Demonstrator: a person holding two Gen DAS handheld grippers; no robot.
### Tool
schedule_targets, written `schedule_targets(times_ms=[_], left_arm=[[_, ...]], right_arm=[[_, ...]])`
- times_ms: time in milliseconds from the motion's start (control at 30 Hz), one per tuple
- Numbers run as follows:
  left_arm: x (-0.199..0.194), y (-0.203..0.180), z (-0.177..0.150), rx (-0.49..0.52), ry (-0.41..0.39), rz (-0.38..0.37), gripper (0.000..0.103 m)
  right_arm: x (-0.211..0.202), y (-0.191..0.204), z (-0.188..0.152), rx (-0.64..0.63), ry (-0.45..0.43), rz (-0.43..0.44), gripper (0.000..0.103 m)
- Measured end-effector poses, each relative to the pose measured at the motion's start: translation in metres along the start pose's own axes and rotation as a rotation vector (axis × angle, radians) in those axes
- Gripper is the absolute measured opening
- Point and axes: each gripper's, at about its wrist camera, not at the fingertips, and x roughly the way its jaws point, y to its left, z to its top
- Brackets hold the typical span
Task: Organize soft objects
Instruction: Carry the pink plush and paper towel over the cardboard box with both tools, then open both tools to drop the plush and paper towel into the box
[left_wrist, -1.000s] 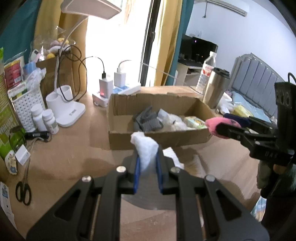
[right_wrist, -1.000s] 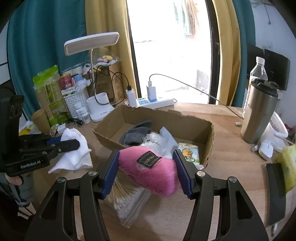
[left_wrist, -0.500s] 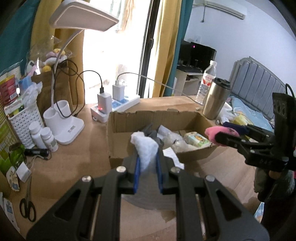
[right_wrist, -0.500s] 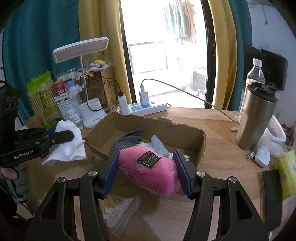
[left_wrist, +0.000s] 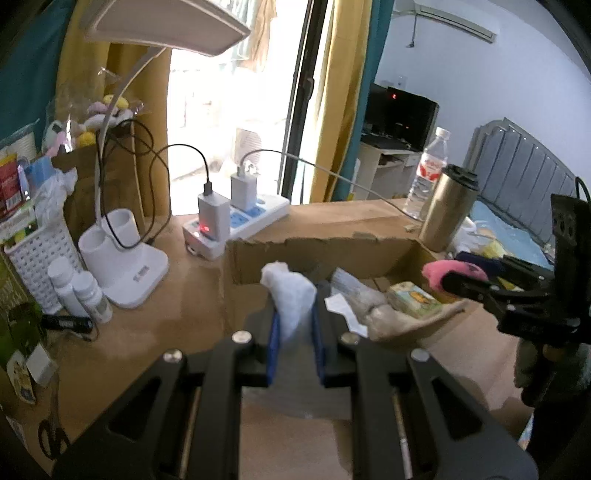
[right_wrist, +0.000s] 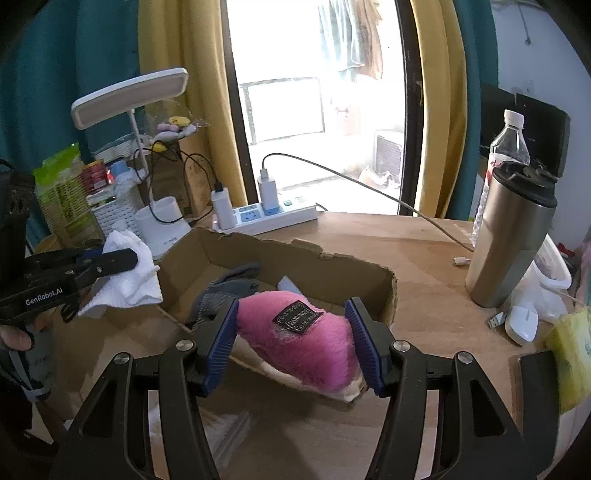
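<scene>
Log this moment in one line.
left gripper: shut on white cloth | right gripper: shut on pink plush | both near cardboard box

The left gripper (left_wrist: 294, 325) pinches a white cloth (left_wrist: 290, 295) before the box (left_wrist: 332, 254). At right, the right gripper (left_wrist: 458, 278) clamps a pink plush (left_wrist: 437, 271).

The wooden bench (right_wrist: 424, 258) carries an open cardboard box (right_wrist: 332, 264) mid-surface — power strip (right_wrist: 273, 218) and lamp base (left_wrist: 127, 273) along its window edge, steel tumbler (right_wrist: 511, 236) toward the right edge.
</scene>
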Motion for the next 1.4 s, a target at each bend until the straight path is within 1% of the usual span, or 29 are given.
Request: schedule_targets(times_ms=[67, 400, 900, 1000, 1100, 1133, 1167, 1200, 1233, 1267, 1400], left_arm=[[0.004, 0.001, 0.003, 0.01, -0.004, 0.013, 0.016], [0.027, 0.007, 0.01, 0.008, 0.006, 0.01, 0.016], [0.061, 0.016, 0.011, -0.002, 0.05, 0.02, 0.018], [0.066, 0.017, 0.011, 0.002, 0.066, 0.023, 0.022], [0.071, 0.017, 0.011, 0.003, 0.088, 0.041, 0.025], [0.071, 0.017, 0.011, 0.004, 0.091, 0.047, 0.029], [0.071, 0.016, 0.01, 0.004, 0.092, 0.052, 0.041], [0.071, 0.016, 0.01, 0.005, 0.09, 0.056, 0.049], [0.07, 0.016, 0.01, 0.007, 0.089, 0.057, 0.064], [0.069, 0.016, 0.01, 0.008, 0.086, 0.057, 0.069], [0.057, 0.017, 0.011, -0.013, 0.053, 0.037, 0.069]], right_arm=[[0.003, -0.003, 0.002, 0.001, 0.003, -0.003, 0.062], [0.026, -0.011, 0.011, 0.009, 0.019, -0.008, 0.062], [0.057, -0.018, 0.015, 0.04, 0.045, 0.005, 0.062], [0.061, -0.017, 0.015, 0.039, 0.048, 0.0, 0.064], [0.063, -0.015, 0.016, 0.035, 0.047, -0.012, 0.066], [0.063, -0.014, 0.016, 0.033, 0.046, -0.014, 0.066], [0.063, -0.014, 0.016, 0.033, 0.044, -0.017, 0.069], [0.061, -0.014, 0.016, 0.031, 0.04, -0.02, 0.072], [0.06, -0.013, 0.016, 0.03, 0.037, -0.021, 0.072], [0.059, -0.012, 0.017, 0.03, 0.036, -0.022, 0.072], [0.053, -0.008, 0.017, 0.021, 0.032, -0.024, 0.072]])
